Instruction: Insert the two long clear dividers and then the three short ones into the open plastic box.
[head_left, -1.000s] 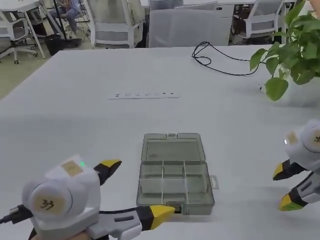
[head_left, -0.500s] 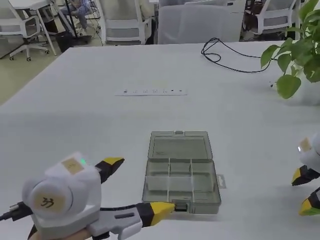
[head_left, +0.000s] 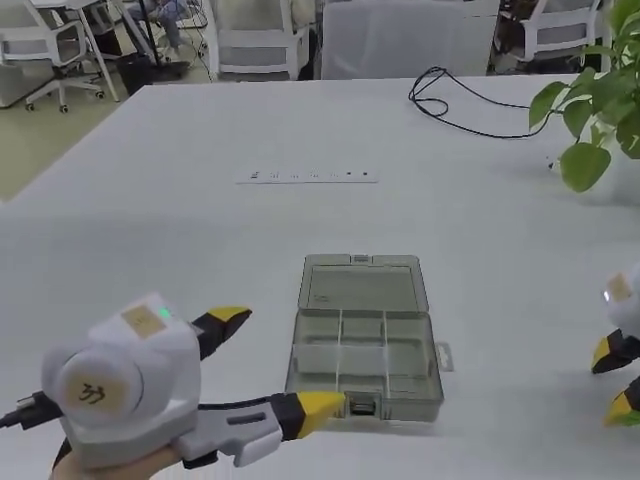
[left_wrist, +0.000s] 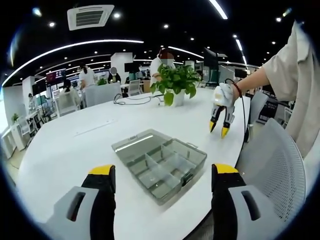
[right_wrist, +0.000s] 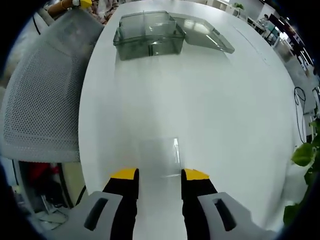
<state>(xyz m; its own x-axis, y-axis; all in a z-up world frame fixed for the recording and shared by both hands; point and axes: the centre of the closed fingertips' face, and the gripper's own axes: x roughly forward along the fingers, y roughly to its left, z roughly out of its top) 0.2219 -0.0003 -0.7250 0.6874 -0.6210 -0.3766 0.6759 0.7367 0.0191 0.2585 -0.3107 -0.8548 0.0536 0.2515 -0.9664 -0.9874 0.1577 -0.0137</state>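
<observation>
A clear grey plastic box (head_left: 365, 345) lies open near the table's front edge, its lid (head_left: 362, 285) laid flat behind it. Clear dividers stand inside and split it into several compartments. My left gripper (head_left: 275, 362) is open wide just left of the box, its lower fingertip close to the front latch, with nothing held. In the left gripper view the box (left_wrist: 160, 162) sits straight ahead of the left gripper (left_wrist: 163, 172). My right gripper (head_left: 612, 378) is open and empty at the right edge, well away from the box (right_wrist: 150, 35), with bare table ahead of the right gripper (right_wrist: 160, 174).
A potted plant (head_left: 590, 110) stands at the back right, with a black cable (head_left: 470, 100) beside it. A thin white strip (head_left: 305, 177) lies mid-table behind the box. A mesh chair (right_wrist: 40, 95) stands by the table's near edge. Office chairs line the far side.
The head camera has tilted, so the whole picture shifted. The right gripper has drawn away to the right of the box. The left gripper has hardly moved.
</observation>
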